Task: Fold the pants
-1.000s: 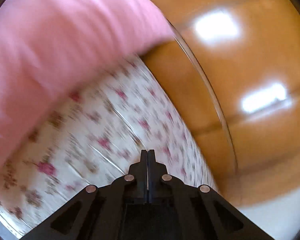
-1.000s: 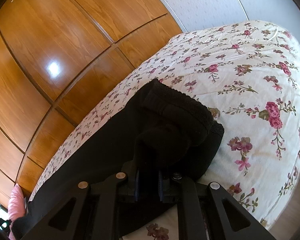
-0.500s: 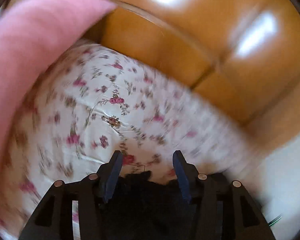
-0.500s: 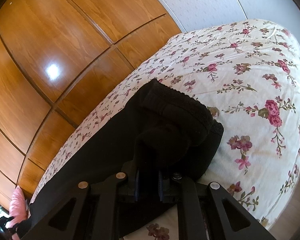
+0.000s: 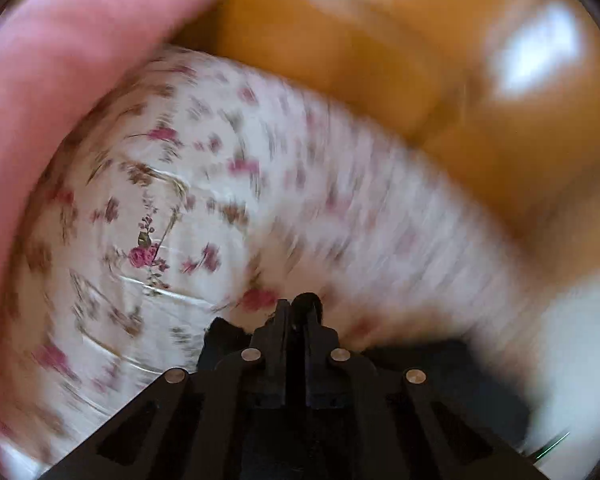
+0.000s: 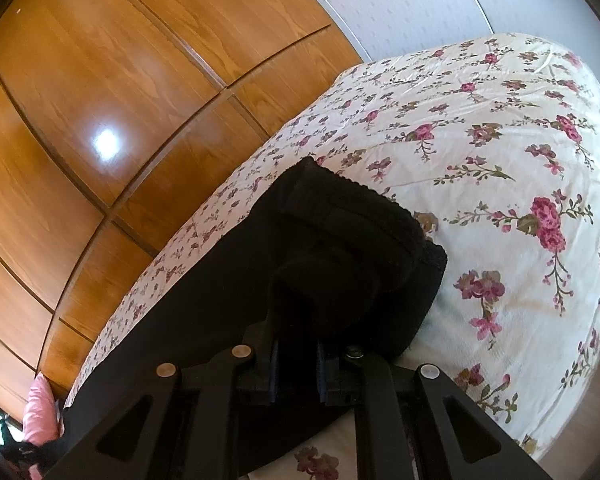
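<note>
We are looking across a bed (image 6: 500, 184) covered with a cream sheet printed with pink roses and green sprigs. The sheet is smooth, with only faint creases, and it curves away toward the far edge.

Behind the bed stands a wall of glossy, honey-coloured wood panels (image 6: 112, 92), split by thin dark grooves. A bright spot of light reflects off one panel. To the right of the panels is a pale, lightly dotted wall (image 6: 412, 4).

The black pants (image 6: 204, 280) lie on the sheet as a long dark band running from the near end of the bed toward the far left. Their ribbed waistband, with a small scalloped edge, is bunched up just ahead of the right gripper (image 6: 296, 368). Its jaws are closed on a fold of the black fabric.

At the far left of the right view, a pink pillow (image 6: 40, 412) rests against the wood panels, beside the far end of the pants.

The left view is heavily blurred. The same pink pillow fills its upper left, with the flowered sheet below and the wood panels above right. The left gripper (image 5: 297, 312) has just snapped its jaws together, and a tuft of the black fabric shows at their tips. More black cloth lies below and to the right of them.
</note>
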`<state>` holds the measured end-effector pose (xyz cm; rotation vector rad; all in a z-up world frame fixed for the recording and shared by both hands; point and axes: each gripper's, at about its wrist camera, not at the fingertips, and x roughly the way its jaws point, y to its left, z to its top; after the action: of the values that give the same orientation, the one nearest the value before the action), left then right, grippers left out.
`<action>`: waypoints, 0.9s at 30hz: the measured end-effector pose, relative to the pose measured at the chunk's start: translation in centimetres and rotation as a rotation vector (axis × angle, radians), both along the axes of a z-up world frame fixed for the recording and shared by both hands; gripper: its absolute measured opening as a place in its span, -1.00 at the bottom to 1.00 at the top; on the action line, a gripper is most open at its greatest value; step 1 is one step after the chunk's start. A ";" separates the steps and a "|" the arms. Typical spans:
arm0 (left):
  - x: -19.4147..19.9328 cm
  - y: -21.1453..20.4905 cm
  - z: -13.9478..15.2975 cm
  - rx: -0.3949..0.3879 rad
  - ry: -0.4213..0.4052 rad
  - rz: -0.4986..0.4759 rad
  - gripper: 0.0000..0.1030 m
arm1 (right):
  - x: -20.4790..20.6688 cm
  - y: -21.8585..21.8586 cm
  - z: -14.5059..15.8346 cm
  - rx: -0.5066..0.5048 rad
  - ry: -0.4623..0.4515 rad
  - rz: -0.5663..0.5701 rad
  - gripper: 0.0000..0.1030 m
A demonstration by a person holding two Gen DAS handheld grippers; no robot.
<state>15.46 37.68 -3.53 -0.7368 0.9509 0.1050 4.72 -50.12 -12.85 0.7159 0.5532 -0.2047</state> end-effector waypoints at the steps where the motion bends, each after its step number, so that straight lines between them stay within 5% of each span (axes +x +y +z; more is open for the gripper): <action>1: -1.2 1.4 0.7 -0.078 -0.072 0.076 -0.92 | 0.0 0.0 0.0 -0.001 0.000 0.000 -0.76; 3: -3.2 4.2 1.0 -0.178 -0.173 0.207 -0.91 | 0.0 0.1 0.0 -0.005 -0.001 0.000 -0.76; 5: -3.9 6.2 -1.3 -0.262 -0.158 0.281 -0.91 | 0.0 0.1 0.0 -0.012 -0.004 0.001 -0.76; 7: -3.8 6.5 -3.4 -0.252 -0.104 0.297 -0.90 | 0.1 0.2 0.0 -0.019 -0.004 0.004 -0.76; 9: -4.9 7.4 -5.1 -0.237 -0.138 0.406 -0.88 | 0.1 0.0 0.0 -0.012 -0.003 0.005 -0.76; 11: -7.2 9.2 -6.4 -0.313 -0.236 0.573 -0.40 | 0.1 -0.1 0.0 -0.003 -0.002 0.005 -0.76; 13: -9.3 10.3 -6.9 -0.361 -0.287 0.686 -0.29 | 0.1 -0.1 0.0 0.000 -0.001 0.005 -0.76; 14: -9.9 10.3 -6.4 -0.354 -0.315 0.652 -0.29 | 0.1 -0.2 0.0 0.003 -0.003 0.005 -0.76; 15: -10.1 10.0 -5.7 -0.316 -0.318 0.592 -0.28 | 0.1 -0.2 0.0 0.004 -0.005 0.004 -0.76; 19: -10.2 3.7 -1.8 0.044 -0.273 0.188 -0.17 | 0.0 0.0 -0.1 0.003 -0.012 -0.006 -0.76; 22: -11.1 -2.3 -1.3 0.205 -0.362 -0.027 -0.04 | -0.1 0.1 -0.1 0.004 -0.013 -0.007 -0.76; 25: -9.3 -5.2 -4.0 0.329 -0.225 -0.078 -0.01 | -0.1 0.2 -0.1 -0.006 -0.013 -0.009 -0.76; 27: -7.3 -4.3 -7.0 0.383 -0.035 0.039 -0.01 | -0.1 0.2 -0.1 -0.001 -0.011 -0.007 -0.76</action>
<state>8.21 33.35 -10.50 -0.4020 0.8508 0.2995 4.64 -49.96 -12.95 0.7174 0.5398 -0.2072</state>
